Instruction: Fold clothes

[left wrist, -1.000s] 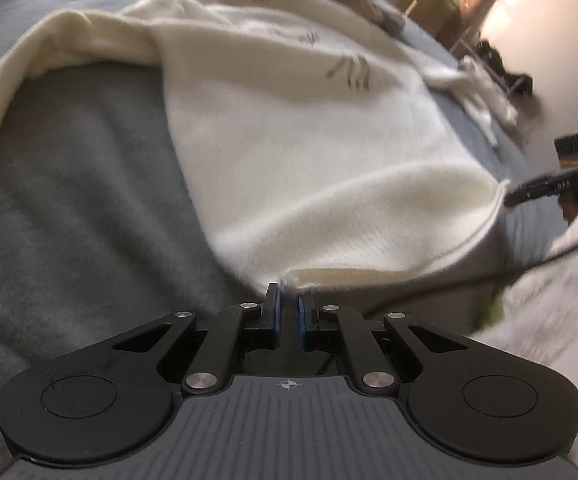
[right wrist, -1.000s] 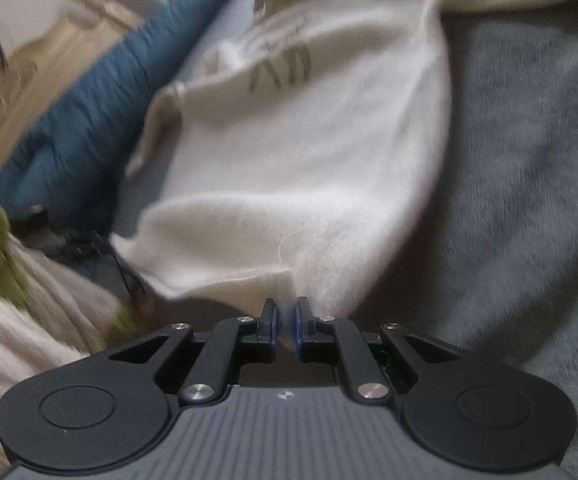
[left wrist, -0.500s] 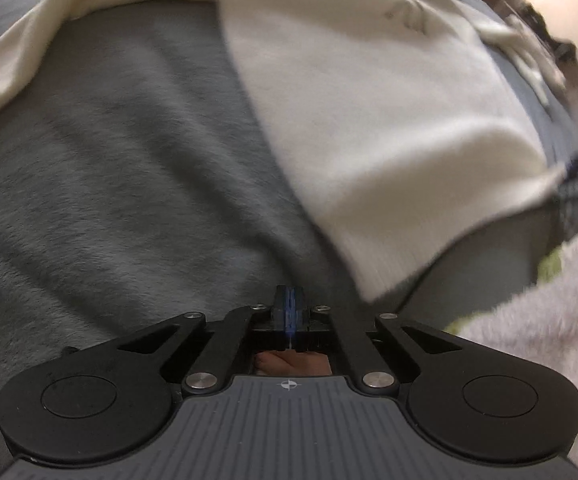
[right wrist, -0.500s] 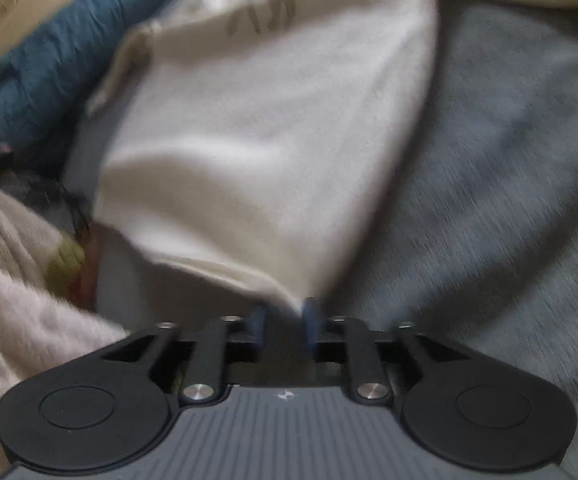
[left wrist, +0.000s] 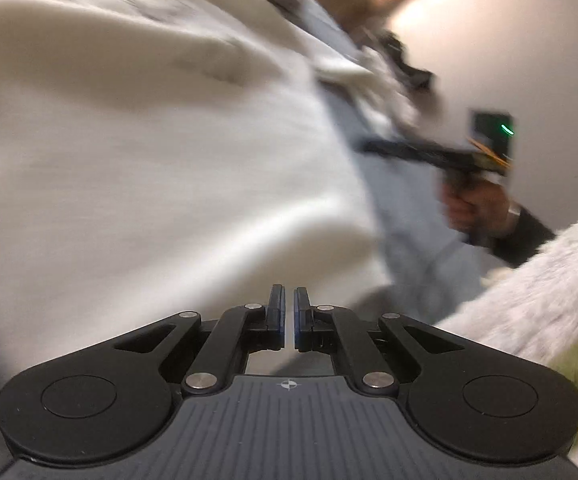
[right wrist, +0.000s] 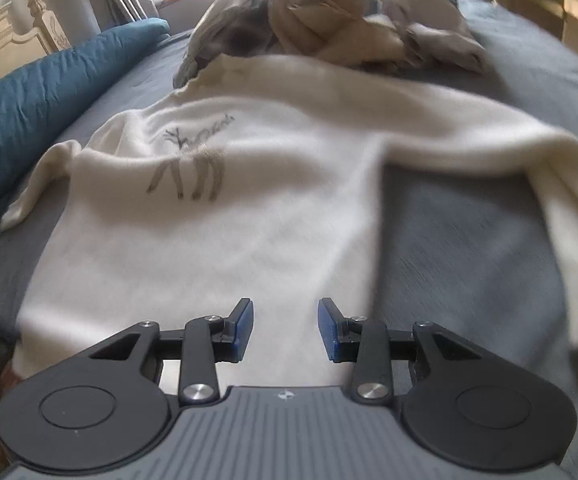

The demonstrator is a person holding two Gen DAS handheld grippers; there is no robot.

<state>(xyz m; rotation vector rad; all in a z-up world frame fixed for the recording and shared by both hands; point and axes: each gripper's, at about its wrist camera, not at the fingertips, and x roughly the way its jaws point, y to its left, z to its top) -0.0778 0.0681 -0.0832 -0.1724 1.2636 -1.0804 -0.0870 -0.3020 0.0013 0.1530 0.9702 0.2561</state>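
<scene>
Bed: grey blanket under everything I see.
Sweater: cream sweater spread flat ahead of both fingertips.
Right gripper: fingers wide apart, holding nothing.
Left gripper: 2 pads nearly touching, nothing between them.

Sweater lies flat on bed right in front of my R gripper; one sleeve out to the right. Clothes pile behind it, pillow to left.
</scene>
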